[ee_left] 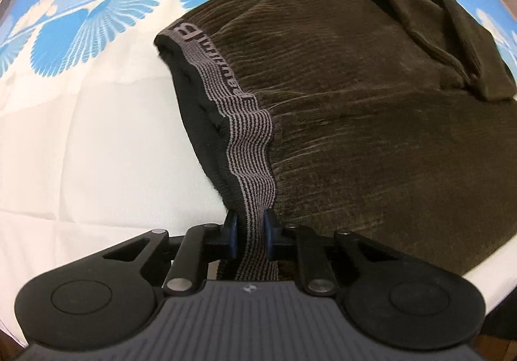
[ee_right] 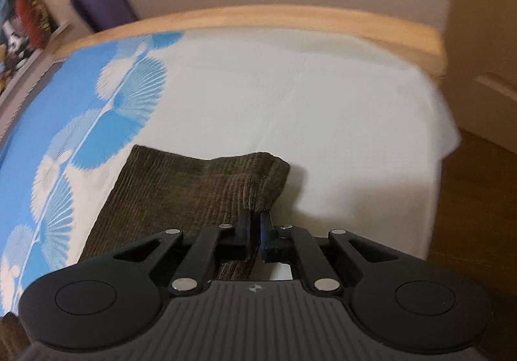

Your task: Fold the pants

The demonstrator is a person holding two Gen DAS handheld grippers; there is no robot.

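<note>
Left gripper pinches the striped waistband of the brown pants, while right gripper clamps their hem on the bed.

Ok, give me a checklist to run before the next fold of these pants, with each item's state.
1. Left gripper closed on the striped waistband: ok, band sits between the pads.
2. Right gripper closed on the brown pants: ok, jaws pinch the fabric edge.
3. Pants lying flat: not ok, a bunched fold sits at the far end in the left wrist view.
4. Free bed sheet to fold onto: ok, white sheet beyond the hem is bare.
5. Legs aligned on each other: cannot tell.
</note>
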